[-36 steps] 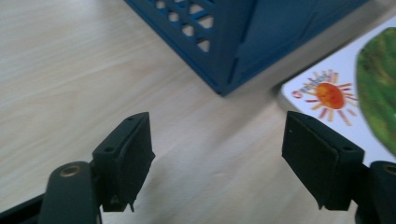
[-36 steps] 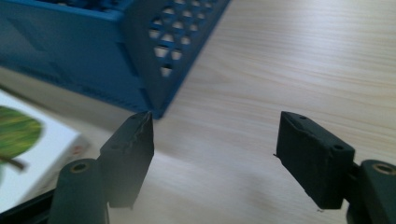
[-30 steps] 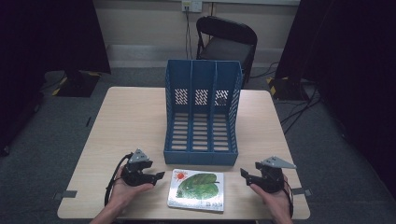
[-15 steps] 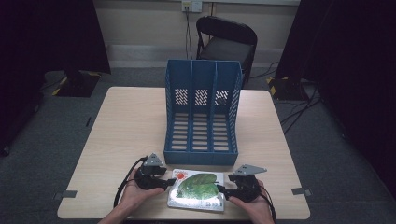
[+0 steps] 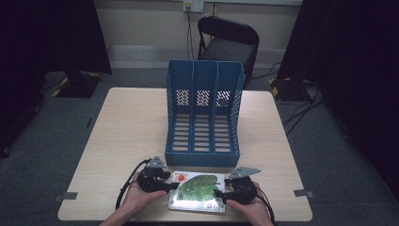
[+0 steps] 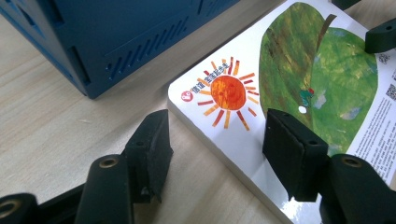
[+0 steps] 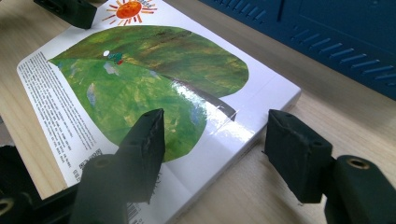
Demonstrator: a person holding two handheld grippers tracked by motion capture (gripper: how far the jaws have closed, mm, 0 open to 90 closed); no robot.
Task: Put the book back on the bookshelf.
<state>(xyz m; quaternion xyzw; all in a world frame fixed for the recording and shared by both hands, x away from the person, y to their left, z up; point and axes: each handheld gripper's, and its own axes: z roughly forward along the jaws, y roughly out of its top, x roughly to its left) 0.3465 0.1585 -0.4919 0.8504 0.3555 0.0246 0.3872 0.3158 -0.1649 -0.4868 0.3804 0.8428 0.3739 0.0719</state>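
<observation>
Item: glossy white book (image 5: 197,191), green leaf and orange sun on its cover, flat just in front of the blue file rack (image 5: 203,113). I had the left gripper (image 6: 212,149) and right gripper (image 7: 219,142) open, each straddling a book corner.

We saw pale wood-grain tabletop (image 5: 127,136), rectangular, on grey carpet. Blue three-slot file rack (image 5: 204,115) stood at centre, open side toward us. Picture book (image 5: 197,192) with green leaf and orange sun lay flat at near edge, just in front of rack, not touching.
</observation>
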